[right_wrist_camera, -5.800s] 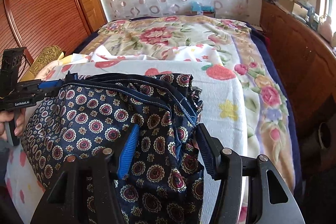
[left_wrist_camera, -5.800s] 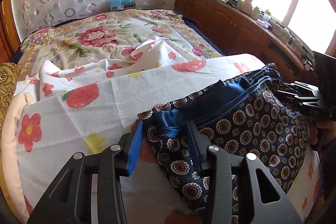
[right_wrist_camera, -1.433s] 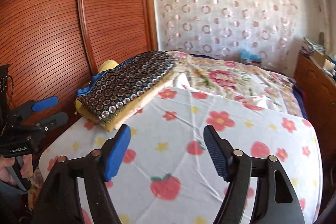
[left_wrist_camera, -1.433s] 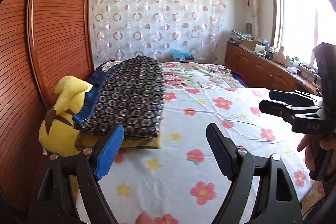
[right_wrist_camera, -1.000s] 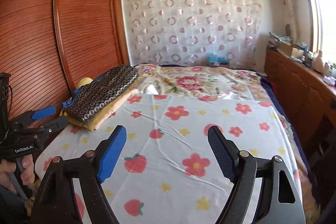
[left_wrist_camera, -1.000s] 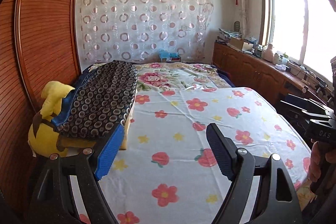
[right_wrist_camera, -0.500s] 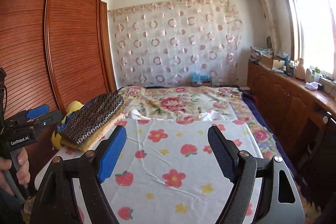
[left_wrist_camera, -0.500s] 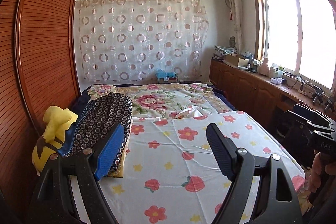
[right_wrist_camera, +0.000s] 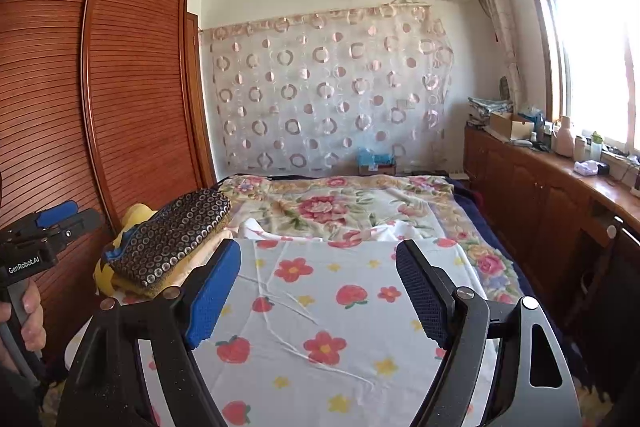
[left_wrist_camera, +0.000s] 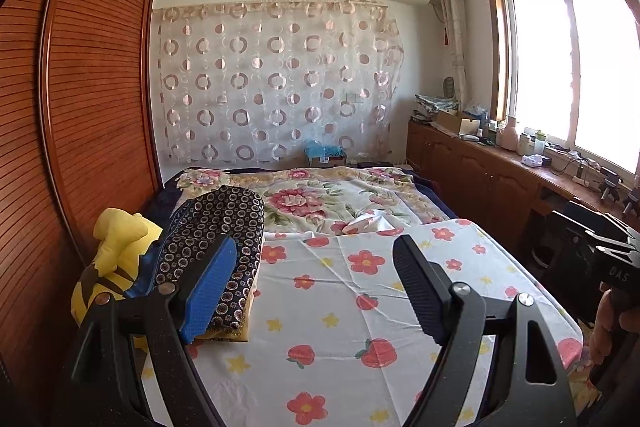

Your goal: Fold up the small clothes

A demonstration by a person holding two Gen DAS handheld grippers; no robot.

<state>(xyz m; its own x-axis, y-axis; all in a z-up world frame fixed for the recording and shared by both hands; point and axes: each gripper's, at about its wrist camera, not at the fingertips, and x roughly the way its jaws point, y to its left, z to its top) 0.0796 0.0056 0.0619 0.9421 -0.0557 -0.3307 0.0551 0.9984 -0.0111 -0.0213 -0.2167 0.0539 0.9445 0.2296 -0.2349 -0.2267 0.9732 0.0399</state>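
The folded navy garment with round medallions (left_wrist_camera: 218, 239) (right_wrist_camera: 176, 235) lies on a yellow folded cloth (left_wrist_camera: 224, 334) at the left edge of the bed, beside a yellow plush toy (left_wrist_camera: 116, 247). My left gripper (left_wrist_camera: 316, 267) is open and empty, held above the white flower-print sheet (left_wrist_camera: 344, 327), to the right of the garment. My right gripper (right_wrist_camera: 318, 271) is also open and empty over the same sheet (right_wrist_camera: 320, 327). Each gripper shows at the edge of the other's view, in a person's hand (right_wrist_camera: 28, 323).
A louvred wooden wardrobe (left_wrist_camera: 72, 131) runs along the left of the bed. A floral quilt (left_wrist_camera: 320, 195) covers the far half. Wooden cabinets (right_wrist_camera: 532, 195) with bottles and boxes stand along the right under the window. A patterned curtain (left_wrist_camera: 276, 91) hangs behind.
Both grippers have pulled back and tilted up from the bed, so more wall and ceiling shows. The folded garment stays on the pile at the left.
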